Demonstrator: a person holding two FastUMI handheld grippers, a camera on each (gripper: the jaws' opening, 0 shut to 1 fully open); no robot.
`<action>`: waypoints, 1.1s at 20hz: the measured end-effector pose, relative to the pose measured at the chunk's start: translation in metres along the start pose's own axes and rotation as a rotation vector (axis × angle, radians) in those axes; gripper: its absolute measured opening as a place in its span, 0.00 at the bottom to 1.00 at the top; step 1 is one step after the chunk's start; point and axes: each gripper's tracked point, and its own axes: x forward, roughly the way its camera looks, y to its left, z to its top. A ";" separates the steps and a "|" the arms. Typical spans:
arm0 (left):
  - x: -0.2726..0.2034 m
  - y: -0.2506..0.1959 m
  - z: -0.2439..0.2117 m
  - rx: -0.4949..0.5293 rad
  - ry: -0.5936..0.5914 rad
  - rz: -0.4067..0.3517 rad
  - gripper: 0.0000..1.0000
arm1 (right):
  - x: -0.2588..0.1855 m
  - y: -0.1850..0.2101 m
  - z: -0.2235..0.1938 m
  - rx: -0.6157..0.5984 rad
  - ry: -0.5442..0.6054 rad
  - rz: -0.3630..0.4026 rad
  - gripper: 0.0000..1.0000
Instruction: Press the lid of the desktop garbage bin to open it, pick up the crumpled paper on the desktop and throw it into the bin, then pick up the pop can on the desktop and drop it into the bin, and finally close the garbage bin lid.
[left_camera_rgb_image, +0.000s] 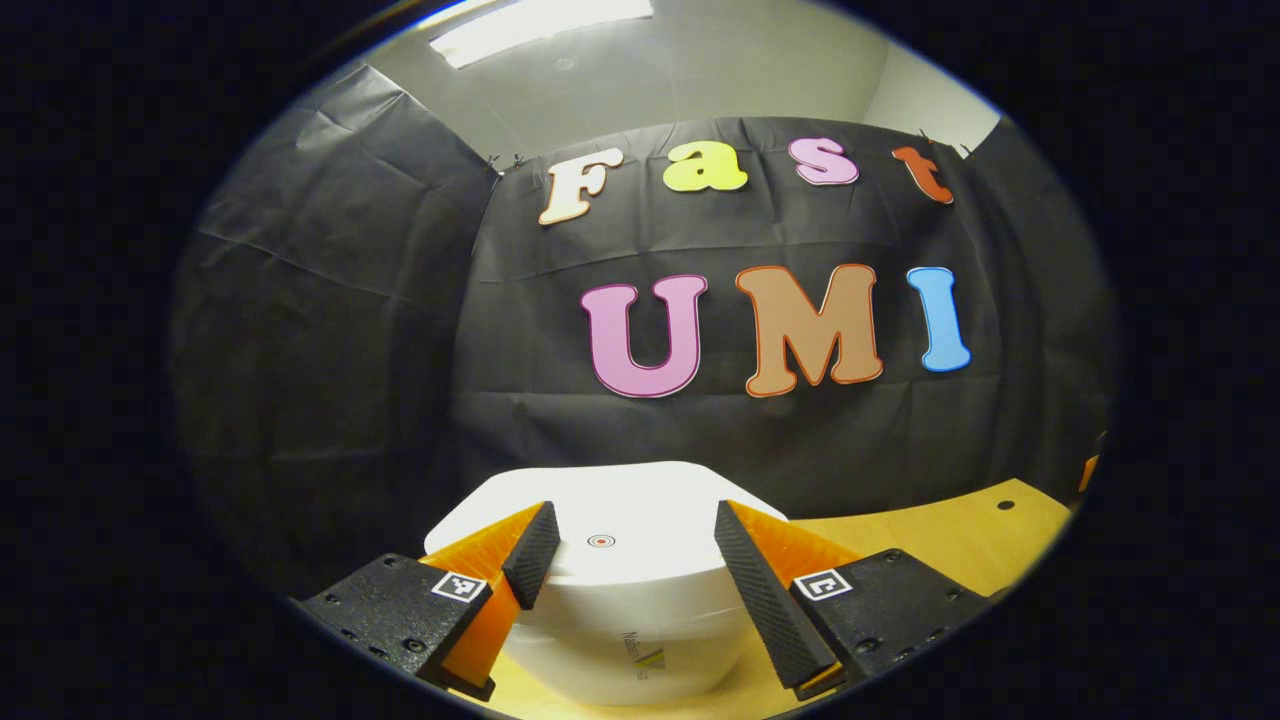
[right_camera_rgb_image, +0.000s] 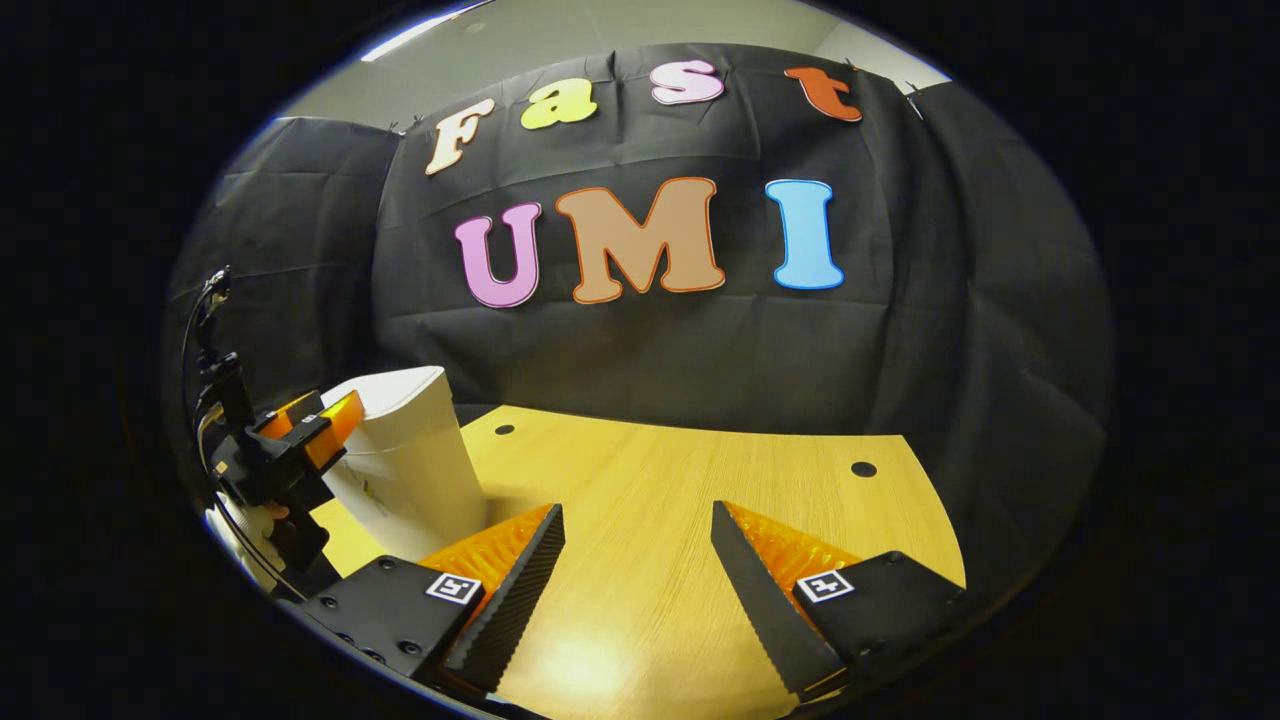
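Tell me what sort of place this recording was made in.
Most likely an indoor recording booth, not a home: black cloth walls in a wooden table, a white lidded bin stands on it, and a ceiling light panel shows above the cloth.

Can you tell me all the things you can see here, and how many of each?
garbage bin: one, white, lid shut, on the table's left side, in front of the left gripper.
table: one, light wood, with small dark holes.
booth wall: black cloth, behind the table.
ceiling light: one, bright white, overhead.
left gripper: one, fingers apart either side of the bin's lid, not touching it.
right gripper: one, fingers apart over bare table.
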 end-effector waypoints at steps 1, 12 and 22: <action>-0.001 -0.001 0.003 0.008 -0.014 -0.005 0.95 | 0.001 0.001 0.001 0.002 0.001 0.007 0.98; -0.006 -0.015 0.076 0.062 -0.128 -0.041 0.95 | -0.005 0.011 0.023 -0.013 -0.058 0.035 0.98; -0.085 -0.172 0.083 -0.143 -0.038 -0.488 0.92 | -0.031 0.021 0.038 -0.002 -0.186 -0.009 0.98</action>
